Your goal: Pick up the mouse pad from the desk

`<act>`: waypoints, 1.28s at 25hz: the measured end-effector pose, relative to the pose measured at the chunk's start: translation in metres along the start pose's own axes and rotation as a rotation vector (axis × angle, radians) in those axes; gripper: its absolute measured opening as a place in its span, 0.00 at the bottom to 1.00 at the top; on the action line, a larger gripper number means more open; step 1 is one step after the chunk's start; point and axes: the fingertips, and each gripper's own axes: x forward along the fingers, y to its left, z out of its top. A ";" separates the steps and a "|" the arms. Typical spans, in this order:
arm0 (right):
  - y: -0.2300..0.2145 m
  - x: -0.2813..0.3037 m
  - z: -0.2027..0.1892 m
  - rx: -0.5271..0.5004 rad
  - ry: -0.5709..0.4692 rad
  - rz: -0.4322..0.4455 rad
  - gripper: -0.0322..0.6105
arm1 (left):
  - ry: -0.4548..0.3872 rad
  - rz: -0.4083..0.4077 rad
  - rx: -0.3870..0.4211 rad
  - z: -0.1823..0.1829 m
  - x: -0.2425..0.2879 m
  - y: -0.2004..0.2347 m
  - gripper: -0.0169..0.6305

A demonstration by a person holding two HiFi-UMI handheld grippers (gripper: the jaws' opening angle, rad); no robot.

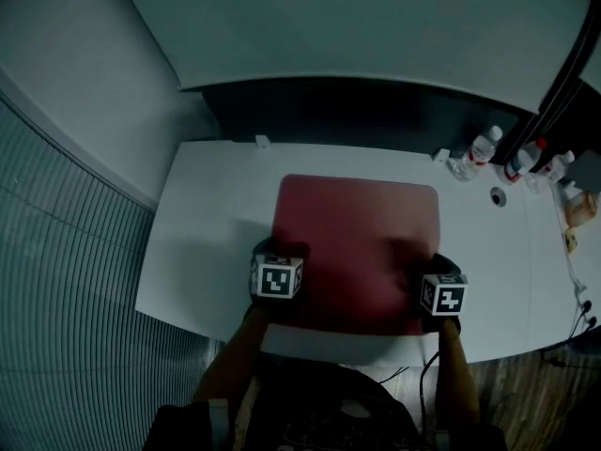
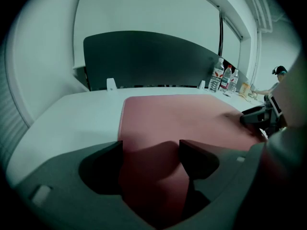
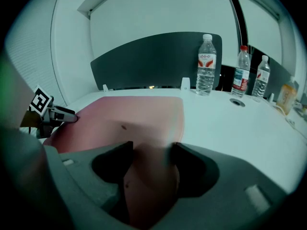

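Note:
A dark red mouse pad (image 1: 357, 242) lies flat on the white desk (image 1: 211, 224), its near edge close to the desk's front edge. My left gripper (image 1: 280, 252) stands over the pad's near left corner. In the left gripper view its jaws (image 2: 149, 150) are apart, with the pad's left edge (image 2: 122, 123) running in by the left jaw. My right gripper (image 1: 435, 263) is at the near right corner. Its jaws (image 3: 151, 152) are also apart, with the pad (image 3: 139, 111) showing between them and its right edge by the right jaw. Neither grips it.
A dark partition (image 1: 357, 111) runs along the desk's back edge. Three water bottles (image 1: 484, 148) and small items stand at the back right near a cable hole (image 1: 498, 196). A person (image 2: 278, 75) is at the far right. Slatted wall on the left.

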 end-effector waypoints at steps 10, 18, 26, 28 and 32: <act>-0.001 0.003 -0.005 -0.002 0.005 0.004 0.49 | 0.003 -0.010 -0.052 -0.002 0.000 0.008 0.68; 0.000 0.000 -0.003 -0.010 0.006 0.004 0.41 | 0.019 -0.009 -0.053 0.000 -0.003 0.005 0.59; 0.007 0.000 -0.001 -0.012 0.003 0.035 0.32 | 0.041 -0.039 -0.048 0.001 -0.004 0.000 0.44; 0.011 0.001 -0.002 -0.012 0.004 0.061 0.29 | 0.043 -0.054 -0.034 0.002 -0.005 -0.005 0.36; 0.015 0.000 0.000 -0.015 0.006 0.079 0.23 | 0.041 -0.054 0.010 0.006 -0.009 -0.013 0.26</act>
